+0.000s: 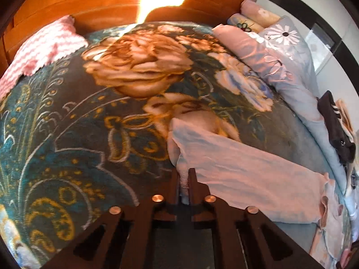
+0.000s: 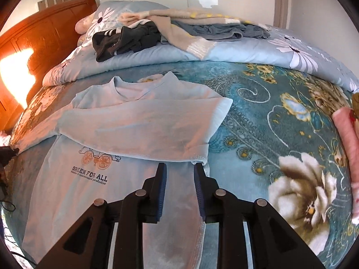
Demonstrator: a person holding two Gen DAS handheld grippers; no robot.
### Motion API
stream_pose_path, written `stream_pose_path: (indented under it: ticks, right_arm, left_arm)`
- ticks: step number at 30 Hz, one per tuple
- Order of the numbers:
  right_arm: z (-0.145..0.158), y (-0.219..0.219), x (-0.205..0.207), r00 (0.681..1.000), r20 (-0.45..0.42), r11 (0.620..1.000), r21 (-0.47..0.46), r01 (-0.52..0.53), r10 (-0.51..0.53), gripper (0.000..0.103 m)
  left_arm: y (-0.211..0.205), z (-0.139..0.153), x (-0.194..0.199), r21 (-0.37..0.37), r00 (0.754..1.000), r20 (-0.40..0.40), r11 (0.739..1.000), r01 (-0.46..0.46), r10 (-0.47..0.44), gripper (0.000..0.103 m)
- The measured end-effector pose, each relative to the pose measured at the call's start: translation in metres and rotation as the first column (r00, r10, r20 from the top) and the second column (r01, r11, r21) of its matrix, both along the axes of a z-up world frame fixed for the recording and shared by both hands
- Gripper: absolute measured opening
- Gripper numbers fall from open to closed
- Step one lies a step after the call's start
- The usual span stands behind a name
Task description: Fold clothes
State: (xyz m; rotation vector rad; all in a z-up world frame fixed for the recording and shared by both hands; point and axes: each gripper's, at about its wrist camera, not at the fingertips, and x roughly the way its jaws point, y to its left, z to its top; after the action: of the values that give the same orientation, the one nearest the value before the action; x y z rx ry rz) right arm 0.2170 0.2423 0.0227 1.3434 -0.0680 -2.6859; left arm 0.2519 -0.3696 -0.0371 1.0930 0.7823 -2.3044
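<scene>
A pale blue T-shirt (image 2: 139,121) with "GREEN FOR ALL" print lies on the floral blanket (image 2: 280,121), one side folded across its chest. In the right wrist view my right gripper (image 2: 180,168) hovers open just above the shirt, near the folded part's lower edge, with nothing between its fingers. In the left wrist view the same shirt (image 1: 246,168) stretches to the right, and my left gripper (image 1: 184,172) is shut on a pinch of its edge, lifted slightly off the blanket (image 1: 78,123).
A rolled duvet with daisy print (image 2: 246,51) lies along the far side, carrying a dark garment (image 2: 121,40), a beige blanket (image 2: 179,22) and a grey-blue garment (image 2: 224,31). A pink zigzag cloth (image 1: 44,47) lies near the wooden headboard (image 1: 67,2). A person's finger (image 2: 345,130) shows at the right edge.
</scene>
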Motion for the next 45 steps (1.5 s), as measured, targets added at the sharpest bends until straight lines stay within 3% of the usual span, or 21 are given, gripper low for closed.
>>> stream_pose_path:
  ticks: [1, 4, 6, 7, 9, 12, 16, 18, 20, 24, 26, 28, 30, 32, 34, 35, 36, 38, 40, 43, 45]
  right_arm:
    - [0.001, 0.001, 0.001, 1.0, -0.004, 1.0, -0.006, 0.0, 0.0, 0.025]
    - [0.006, 0.007, 0.008, 1.0, -0.024, 1.0, -0.016, -0.001, 0.001, 0.025]
    - [0.008, 0.011, 0.009, 0.999, -0.031, 1.0, -0.027, 0.006, -0.007, 0.025]
    - [0.009, 0.015, 0.009, 0.999, -0.035, 0.999, -0.044, 0.017, -0.018, 0.025]
    - [0.011, 0.021, 0.011, 0.998, -0.04, 0.996, -0.083, 0.035, -0.038, 0.025]
    - [0.014, 0.031, 0.017, 0.997, -0.052, 0.992, -0.112, 0.05, -0.056, 0.025]
    - [0.017, 0.054, 0.033, 0.992, -0.067, 0.989, -0.112, 0.097, -0.105, 0.025]
    - [0.014, 0.07, 0.04, 0.988, -0.063, 0.983, -0.129, 0.133, -0.142, 0.025]
    - [0.008, 0.088, 0.047, 0.983, -0.046, 0.974, -0.151, 0.171, -0.18, 0.025]
    - [-0.007, 0.109, 0.055, 0.975, -0.001, 0.96, -0.174, 0.218, -0.222, 0.026]
    - [-0.01, 0.11, 0.053, 0.975, 0.006, 0.958, -0.187, 0.218, -0.221, 0.026]
    - [-0.011, 0.109, 0.05, 0.977, 0.008, 0.957, -0.201, 0.211, -0.214, 0.026]
    - [-0.009, 0.103, 0.043, 0.982, -0.001, 0.959, -0.214, 0.184, -0.188, 0.026]
    - [-0.005, 0.093, 0.035, 0.987, -0.012, 0.961, -0.233, 0.151, -0.159, 0.026]
    - [0.0, 0.08, 0.021, 0.992, -0.025, 0.955, -0.275, 0.109, -0.12, 0.026]
    - [0.002, 0.073, 0.012, 0.995, -0.03, 0.951, -0.297, 0.087, -0.1, 0.026]
    - [0.003, 0.067, 0.003, 0.996, -0.03, 0.947, -0.313, 0.07, -0.084, 0.026]
    - [0.004, 0.055, -0.014, 0.998, -0.031, 0.937, -0.346, 0.038, -0.052, 0.036]
    - [0.0, 0.049, -0.029, 0.999, -0.01, 0.934, -0.355, 0.044, -0.051, 0.04]
    - [-0.01, 0.046, -0.051, 0.996, 0.038, 0.933, -0.35, 0.083, -0.075, 0.04]
    - [-0.017, 0.044, -0.065, 0.993, 0.07, 0.932, -0.345, 0.109, -0.09, 0.04]
  left_arm:
    - [0.007, 0.009, -0.001, -0.014, 1.0, -0.008, 1.0, -0.003, 0.003, 0.006]
    - [0.05, 0.064, -0.011, -0.107, 0.984, -0.116, 0.986, 0.126, -0.138, 0.006]
    - [0.091, 0.107, -0.024, -0.166, 0.942, -0.205, 0.958, 0.235, -0.267, 0.006]
    - [0.12, 0.132, -0.034, -0.185, 0.9, -0.265, 0.934, 0.306, -0.347, 0.006]
    - [0.179, 0.176, -0.055, -0.21, 0.792, -0.366, 0.872, 0.441, -0.489, 0.006]
    - [0.258, 0.2, -0.084, -0.168, 0.666, -0.422, 0.776, 0.608, -0.614, 0.006]
    - [0.385, 0.175, -0.112, -0.138, 0.527, -0.375, 0.608, 0.782, -0.763, 0.006]
    - [0.431, 0.145, -0.124, -0.084, 0.488, -0.335, 0.541, 0.837, -0.806, 0.006]
    - [0.476, 0.106, -0.134, -0.009, 0.465, -0.276, 0.486, 0.874, -0.841, 0.006]
    - [0.526, 0.051, -0.139, 0.073, 0.447, -0.16, 0.441, 0.894, -0.88, 0.006]
    - [0.54, 0.025, -0.14, 0.12, 0.427, -0.081, 0.416, 0.901, -0.901, 0.008]
    - [0.54, 0.016, -0.132, 0.147, 0.414, -0.068, 0.402, 0.904, -0.908, 0.01]
    - [0.526, 0.022, -0.126, 0.18, 0.4, -0.103, 0.379, 0.908, -0.911, 0.028]
    - [0.501, 0.035, -0.116, 0.181, 0.411, -0.163, 0.382, 0.906, -0.897, 0.044]
    - [0.464, 0.054, -0.104, 0.116, 0.435, -0.198, 0.419, 0.9, -0.879, 0.048]
    - [0.446, 0.061, -0.1, 0.068, 0.458, -0.192, 0.453, 0.889, -0.868, 0.05]
    - [0.431, 0.066, -0.098, 0.022, 0.484, -0.176, 0.488, 0.873, -0.857, 0.052]
    - [0.393, 0.07, -0.093, -0.104, 0.577, -0.107, 0.586, 0.804, -0.81, 0.055]
    - [0.357, 0.067, -0.091, -0.185, 0.666, -0.047, 0.662, 0.726, -0.744, 0.056]
    - [0.316, 0.05, -0.098, -0.129, 0.749, -0.016, 0.744, 0.656, -0.663, 0.055]
    - [0.294, 0.037, -0.101, -0.08, 0.789, -0.002, 0.787, 0.612, -0.614, 0.056]
